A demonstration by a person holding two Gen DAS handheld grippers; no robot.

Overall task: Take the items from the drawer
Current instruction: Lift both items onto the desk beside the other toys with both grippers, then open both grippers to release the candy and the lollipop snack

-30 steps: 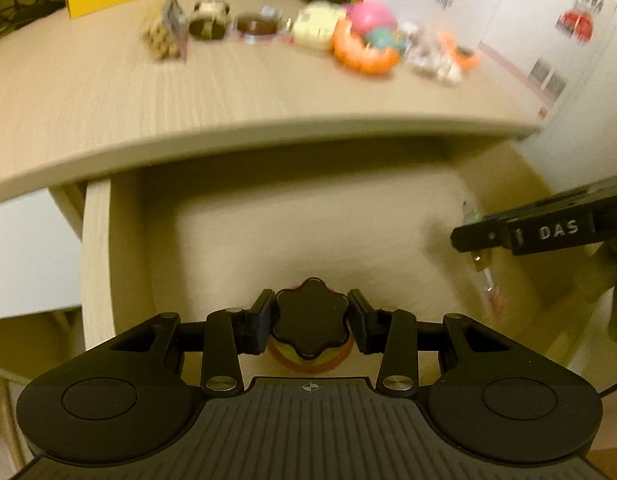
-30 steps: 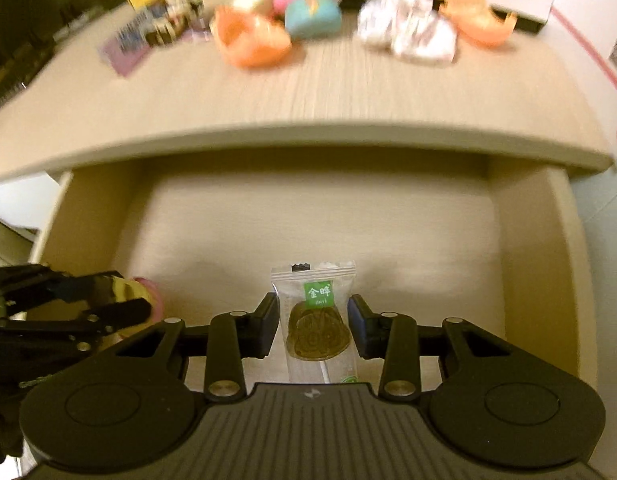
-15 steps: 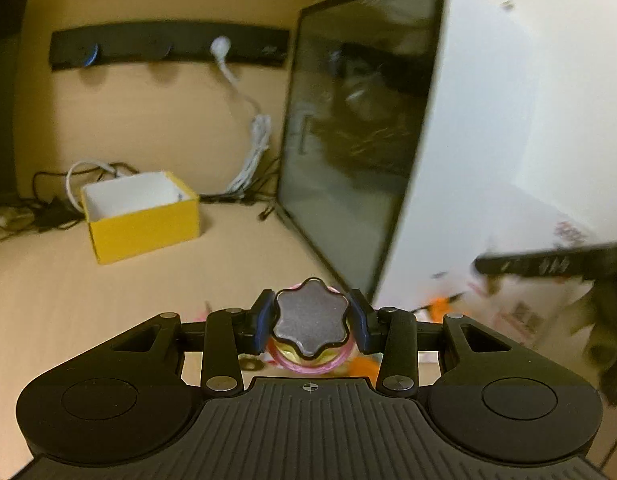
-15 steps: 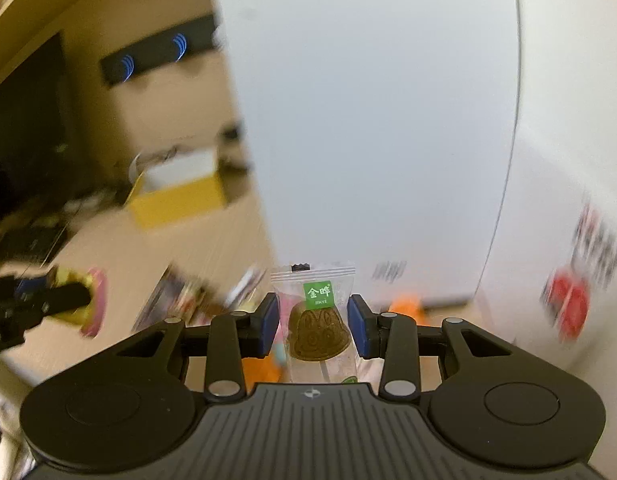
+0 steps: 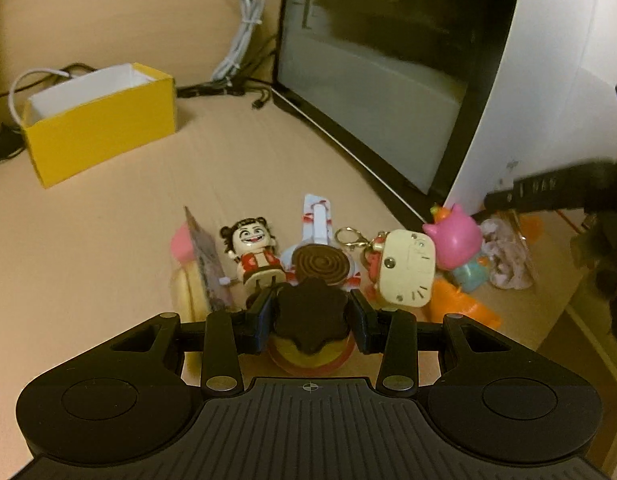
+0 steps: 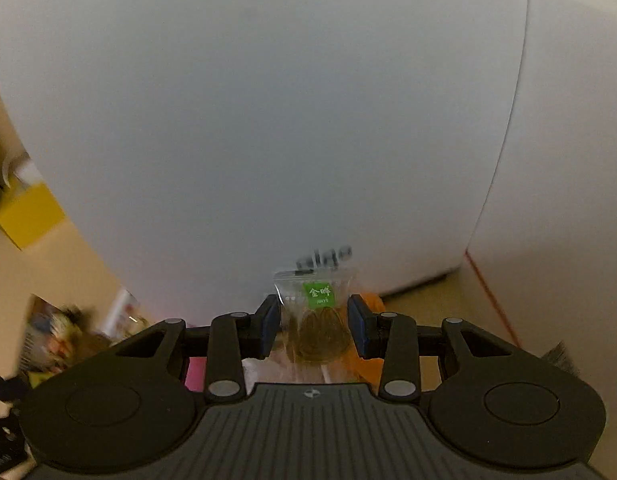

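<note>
My left gripper (image 5: 311,316) is shut on a small yellow jar with a dark flower-shaped lid (image 5: 311,316) and a pink rim. It hangs just above the wooden desktop (image 5: 108,240), in front of a row of toys. My right gripper (image 6: 313,326) is shut on a clear wrapped candy with a green label (image 6: 317,320), close to a white case (image 6: 268,120). In the left wrist view the right gripper's finger (image 5: 548,190) shows at the right edge. No drawer shows in either view.
On the desktop lie a laughing figurine (image 5: 252,254), a brown spiral candy (image 5: 319,266), a cream clock keychain (image 5: 406,274), a pink toy (image 5: 454,240) and orange shells (image 5: 464,308). A yellow box (image 5: 100,128) stands at the back left, cables (image 5: 240,44) behind it, a glass-sided computer case (image 5: 388,60) on the right.
Both grippers have risen from the open drawer, swung up past the desk edge, and now tilt down over the desktop. Each still holds its item.
</note>
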